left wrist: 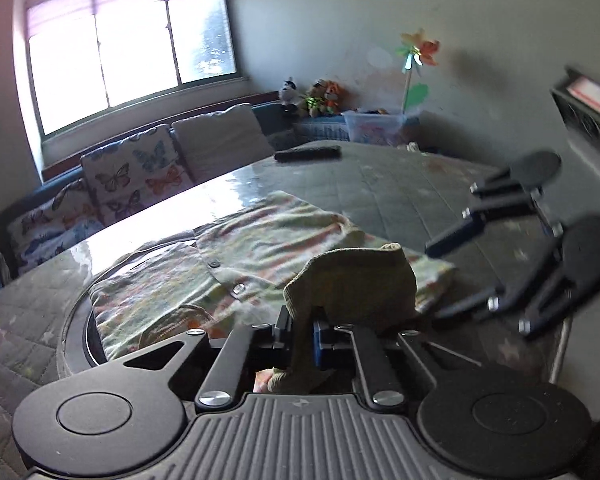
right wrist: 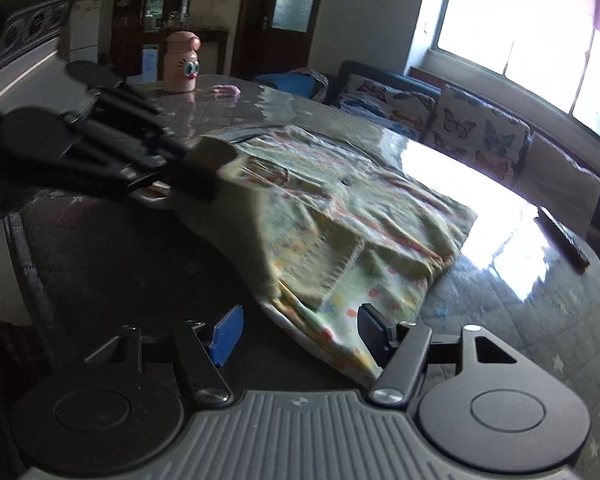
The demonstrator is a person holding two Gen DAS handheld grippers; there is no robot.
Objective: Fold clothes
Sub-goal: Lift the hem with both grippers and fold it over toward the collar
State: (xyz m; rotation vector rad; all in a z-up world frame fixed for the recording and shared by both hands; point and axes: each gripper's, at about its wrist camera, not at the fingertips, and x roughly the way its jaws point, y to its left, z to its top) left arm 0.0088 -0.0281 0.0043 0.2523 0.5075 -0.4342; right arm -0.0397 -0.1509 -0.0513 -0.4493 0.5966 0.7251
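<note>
Gripping a bunched fold of green ribbed cloth, the left gripper (left wrist: 301, 344) has its jaws closed tight on the garment (left wrist: 228, 256); the fabric rises in a hump just beyond the fingertips. That cloth looks like a cuff or hem of the same piece, though this cannot be confirmed.

The garment, a pale green printed top with a buttoned front, lies spread on the table (left wrist: 399, 184), partly over a dark round inset. In the left wrist view it fills the area from 9 o'clock to 2 o'clock around the gripper.

The right gripper (right wrist: 300, 334) has its jaws standing apart. A lower edge of the garment lies between them, near the finger at 3 o'clock, but the pads (right wrist: 228, 336) do not press on it. In the left wrist view this gripper appears at 3 o'clock, blurred.

Risks, as judged:

1. One-sided lift. Only one gripper has a hold. Raising it alone could drag the garment across the glossy table and skew the fold.
2. Missed pinch. The edge sits off-centre between the right jaws. Closing there may catch one layer only or nothing.
3. Bunching. The held cloth is already crumpled; a fold from it may leave a ridge.
4. Snagging. The garment overlaps the inset rim, which could catch it.

A remote (left wrist: 307, 155) lies at 12 o'clock, well apart.
</note>
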